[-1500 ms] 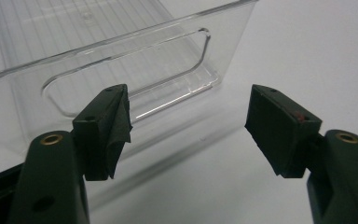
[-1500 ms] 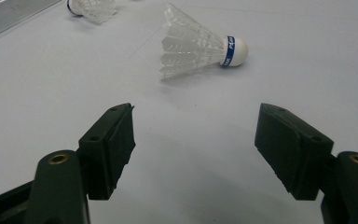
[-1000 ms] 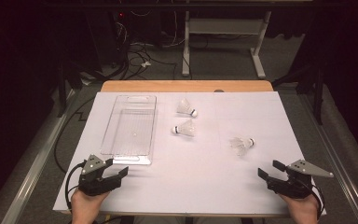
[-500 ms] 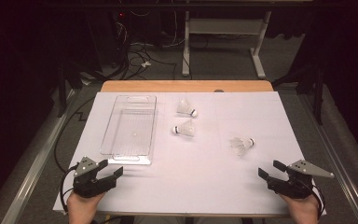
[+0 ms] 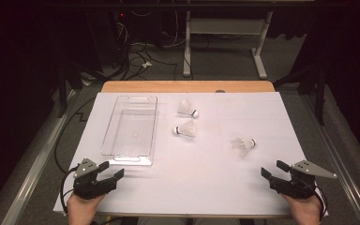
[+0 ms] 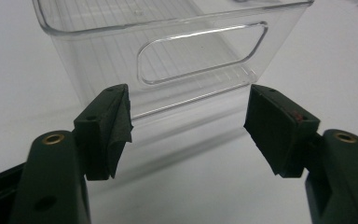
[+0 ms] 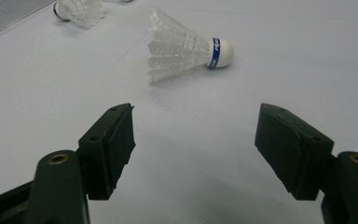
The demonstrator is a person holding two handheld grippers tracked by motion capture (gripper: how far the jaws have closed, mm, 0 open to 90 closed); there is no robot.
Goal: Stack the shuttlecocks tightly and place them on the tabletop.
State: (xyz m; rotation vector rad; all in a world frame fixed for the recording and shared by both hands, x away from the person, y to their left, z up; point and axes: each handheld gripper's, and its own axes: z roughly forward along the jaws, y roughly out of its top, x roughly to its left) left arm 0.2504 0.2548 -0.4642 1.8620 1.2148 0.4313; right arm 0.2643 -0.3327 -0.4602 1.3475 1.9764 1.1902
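Note:
A clear plastic bin (image 5: 153, 125) lies lengthwise on the left half of the white table cover (image 5: 201, 178). Three white shuttlecocks lie to its right: one at the back (image 5: 187, 108), one in the middle (image 5: 185, 130), one farther right (image 5: 243, 145). My left gripper (image 5: 111, 170) rests open at the front left, just short of the bin's near end wall (image 6: 168, 46), with nothing between its jaws (image 6: 189, 126). At the front right, my right gripper (image 5: 272, 169) stands open and points at the nearest shuttlecock (image 7: 186, 46), with bare table between its jaws (image 7: 196, 149). A second shuttlecock (image 7: 79, 10) lies beyond.
A strip of wooden tabletop (image 5: 187, 86) shows at the far edge. Past it stand a white desk frame (image 5: 225, 42) and loose cables (image 5: 140, 56) on the floor. Metal rails (image 5: 33, 164) run along both sides of the table.
My left gripper has drawn back a little toward the front left corner. The right gripper, the bin and the shuttlecocks have not moved.

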